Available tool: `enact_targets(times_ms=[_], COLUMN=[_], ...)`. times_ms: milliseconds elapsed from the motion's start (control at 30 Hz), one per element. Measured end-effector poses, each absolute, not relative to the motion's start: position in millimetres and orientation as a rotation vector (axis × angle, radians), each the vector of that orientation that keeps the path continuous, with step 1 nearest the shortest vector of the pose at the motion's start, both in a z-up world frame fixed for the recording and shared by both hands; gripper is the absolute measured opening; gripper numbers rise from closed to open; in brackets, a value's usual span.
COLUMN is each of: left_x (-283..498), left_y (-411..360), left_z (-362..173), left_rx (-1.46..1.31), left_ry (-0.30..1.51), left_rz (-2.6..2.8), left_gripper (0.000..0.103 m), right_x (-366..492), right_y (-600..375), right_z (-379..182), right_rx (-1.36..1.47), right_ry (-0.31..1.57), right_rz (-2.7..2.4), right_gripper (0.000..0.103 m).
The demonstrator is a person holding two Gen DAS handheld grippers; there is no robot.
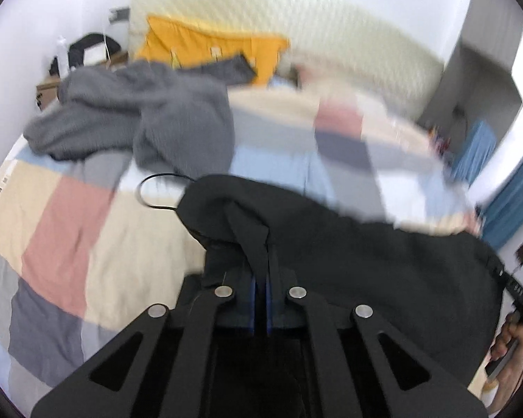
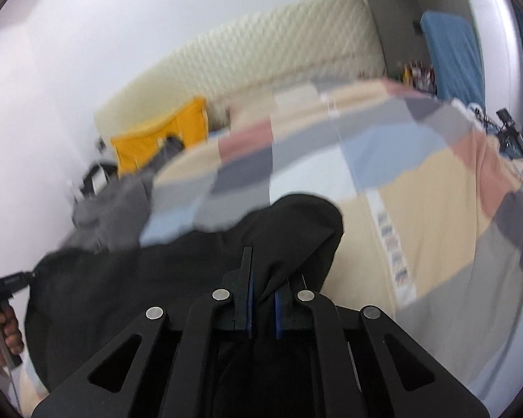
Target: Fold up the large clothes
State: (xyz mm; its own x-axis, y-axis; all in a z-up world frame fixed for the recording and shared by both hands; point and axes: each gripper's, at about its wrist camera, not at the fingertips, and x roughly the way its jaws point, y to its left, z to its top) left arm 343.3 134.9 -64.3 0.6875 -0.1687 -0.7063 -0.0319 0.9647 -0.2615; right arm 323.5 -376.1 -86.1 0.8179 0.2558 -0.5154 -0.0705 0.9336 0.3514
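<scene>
A large black garment (image 1: 366, 261) hangs stretched between both grippers above a patchwork bedspread (image 1: 69, 216). My left gripper (image 1: 261, 278) is shut on one bunched end of the black garment, cloth pinched between its blue pads. In the right wrist view my right gripper (image 2: 263, 289) is shut on the other end of the black garment (image 2: 122, 278), a fold bulging above the fingers. A thin black cord (image 1: 150, 191) loops out from the garment onto the bed. The other gripper and the hand holding it show at each view's edge.
A crumpled grey garment (image 1: 150, 118) lies on the bed's far left. A yellow cushion (image 1: 205, 48) leans on the quilted cream headboard (image 1: 296, 24). A blue cloth (image 2: 449, 52) hangs by the far wall. The bedspread (image 2: 418, 191) fills the right of the right wrist view.
</scene>
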Motion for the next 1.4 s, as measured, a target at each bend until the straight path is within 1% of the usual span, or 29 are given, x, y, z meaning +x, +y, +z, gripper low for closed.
enact_targets(times_ms=[100,167,267,367,467,567,667,700,733,767,800,833,867,967,1067,1133,1200,1300,1400], left_x=[352,362,380,391,398,394,386,382,378,375,369,366,359,336,316,301,281,253,225], left_y=[141,137,131,128,122,118,116,118,120,122,124,123,124,127,125,122,117,107,97], left_z=[-44,-46,-67,-95,-126,-137,-133,-130,-127,-124,-120,-116,-110,-83,-53,-29,1,39,75], left_rx=[-0.279,-0.243,-0.185,-0.135,-0.101,-0.081,-0.059,-0.067,-0.079,-0.09,-0.103,-0.11,-0.115,-0.108,-0.099,-0.101,-0.112,-0.12,-0.116], left_ry=[0.751,0.747,0.79,0.845,0.932,0.95,0.946,0.947,0.945,0.94,0.935,0.933,0.926,0.834,0.797,0.754,0.702,0.65,0.597], left_rz=[-0.074,-0.044,-0.001,0.045,0.07,0.066,0.055,0.049,0.043,0.036,0.028,0.027,0.032,0.033,0.023,0.0,-0.02,-0.062,-0.085], left_gripper=[0.003,0.003,0.003,0.003,0.003,0.003,0.004,0.005,0.01,0.022,0.035,0.07,0.096,0.1,0.101,0.103,0.103,0.103,0.103], right_x=[339,351,367,380,382,374,359,354,345,339,331,322,313,283,256,233,213,188,160], right_y=[-371,-364,-359,-358,-353,-348,-356,-361,-367,-369,-371,-371,-371,-373,-374,-372,-369,-364,-353], right_z=[-78,-86,-113,-151,-173,-171,-162,-159,-156,-153,-148,-142,-135,-108,-80,-54,-29,8,46], right_rx=[0.264,0.211,0.165,0.138,0.106,0.063,0.116,0.152,0.199,0.226,0.244,0.247,0.242,0.239,0.248,0.249,0.242,0.234,0.217], right_ry=[0.562,0.579,0.643,0.736,0.787,0.773,0.766,0.765,0.759,0.753,0.741,0.725,0.71,0.659,0.601,0.546,0.495,0.435,0.361], right_rz=[0.148,0.12,0.09,0.067,0.062,0.039,0.022,0.025,0.032,0.038,0.042,0.037,0.031,0.011,-0.001,0.003,0.014,0.037,0.068], right_gripper=[0.005,0.005,0.005,0.005,0.005,0.006,0.009,0.014,0.027,0.034,0.051,0.063,0.066,0.07,0.075,0.082,0.087,0.091,0.103])
